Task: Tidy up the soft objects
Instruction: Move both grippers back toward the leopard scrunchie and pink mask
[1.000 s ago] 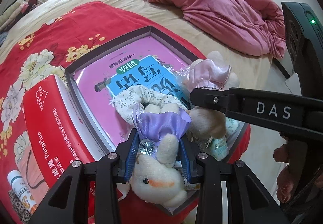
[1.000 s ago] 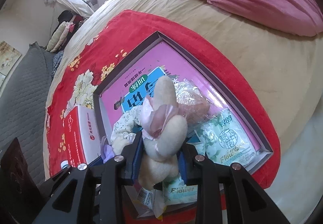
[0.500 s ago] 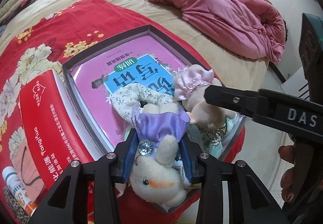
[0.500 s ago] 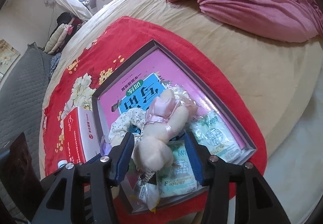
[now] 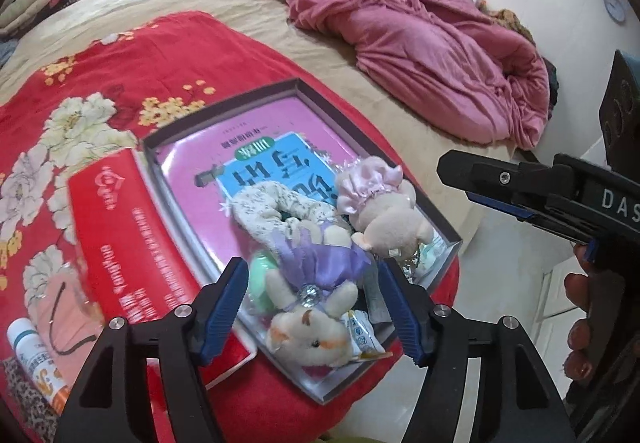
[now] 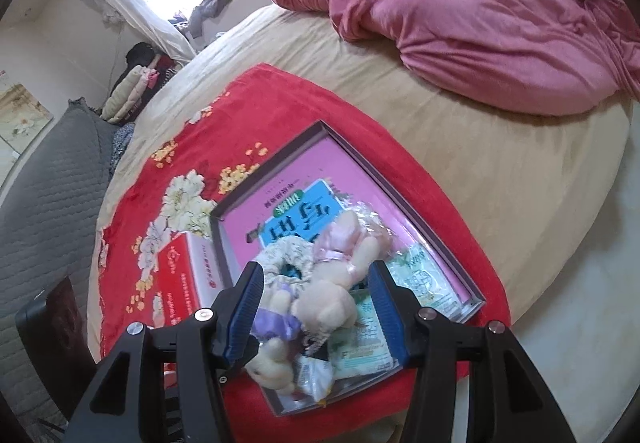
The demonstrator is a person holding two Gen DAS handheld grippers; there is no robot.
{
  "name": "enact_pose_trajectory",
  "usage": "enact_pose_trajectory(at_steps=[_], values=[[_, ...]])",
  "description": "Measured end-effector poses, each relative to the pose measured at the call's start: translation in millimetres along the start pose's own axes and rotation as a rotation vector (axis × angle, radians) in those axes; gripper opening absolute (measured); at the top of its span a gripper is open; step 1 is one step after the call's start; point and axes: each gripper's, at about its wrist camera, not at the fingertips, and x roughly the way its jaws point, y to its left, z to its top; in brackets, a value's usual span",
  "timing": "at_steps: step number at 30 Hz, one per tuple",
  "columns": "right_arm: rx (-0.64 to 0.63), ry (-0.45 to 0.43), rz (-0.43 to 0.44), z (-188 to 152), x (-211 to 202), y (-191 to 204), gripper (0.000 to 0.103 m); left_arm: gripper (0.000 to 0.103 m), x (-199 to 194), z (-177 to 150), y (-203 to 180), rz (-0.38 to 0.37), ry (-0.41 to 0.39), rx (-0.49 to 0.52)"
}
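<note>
Two plush toys lie in a shallow dark-walled box (image 5: 452, 243) set on a red floral blanket (image 5: 120, 55) at the corner of the bed. We note the nearer one, a cream rabbit in a glossy lilac satin dress (image 5: 316, 307) with a clear gem at the collar, on its back with its head toward the box's near edge; the left gripper (image 5: 316, 307) stands above it, its jaws having just been opening, blue ribbed pads (image 5: 224, 307) now clear of the fabric on both sides, so it holds nothing. Beside it rests a cream bear in a ruffled pale pink bonnet (image 5: 380, 211), rounded and short-piled. In the right wrist view the right gripper (image 6: 316, 307) is parted about halfway, its jaws having opened a little before; the bear (image 6: 332, 295) sits between the pads, and we see a gap on each side, no grip. A curved flower-print fabric roll (image 5: 272, 203) touches both toys. Beneath them lie a smooth pink book (image 5: 256, 151) with a blue panel, and crinkled plastic packets (image 6: 420, 275). A red carton (image 5: 128, 243) stands just beside the box's left wall. A crumpled rose quilt (image 5: 400, 31) lies well apart on the beige sheet.
</note>
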Motion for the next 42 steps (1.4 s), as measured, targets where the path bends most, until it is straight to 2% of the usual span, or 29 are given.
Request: enact_pose_trajectory(at_steps=[5, 8, 11, 22, 27, 34, 40, 42], values=[[-0.043, -0.021, 0.022, 0, -12, 23, 0.055, 0.074, -36, -4, 15, 0.03, -0.048, -0.029], [-0.09, -0.027, 0.041, -5, -17, 44, 0.06, 0.075, -60, -9, 29, 0.063, -0.083, -0.057], [-0.143, -0.021, 0.071, -12, -20, 73, 0.061, 0.076, -81, -17, 47, 0.091, -0.094, -0.098], [-0.298, 0.038, 0.153, -62, -6, 181, 0.067, 0.077, -157, -75, 133, 0.248, -0.155, -0.226], [-0.339, 0.091, 0.181, -86, 8, 222, 0.067, 0.077, -174, -103, 169, 0.272, -0.162, -0.293], [-0.349, 0.154, 0.151, -106, 39, 252, 0.07, 0.077, -185, -140, 219, 0.294, -0.156, -0.408], [-0.346, 0.233, 0.089, -116, 85, 261, 0.071, 0.077, -178, -160, 242, 0.286, -0.134, -0.452], [-0.356, 0.255, 0.035, -120, 101, 265, 0.072, 0.077, -171, -164, 249, 0.283, -0.119, -0.46]])
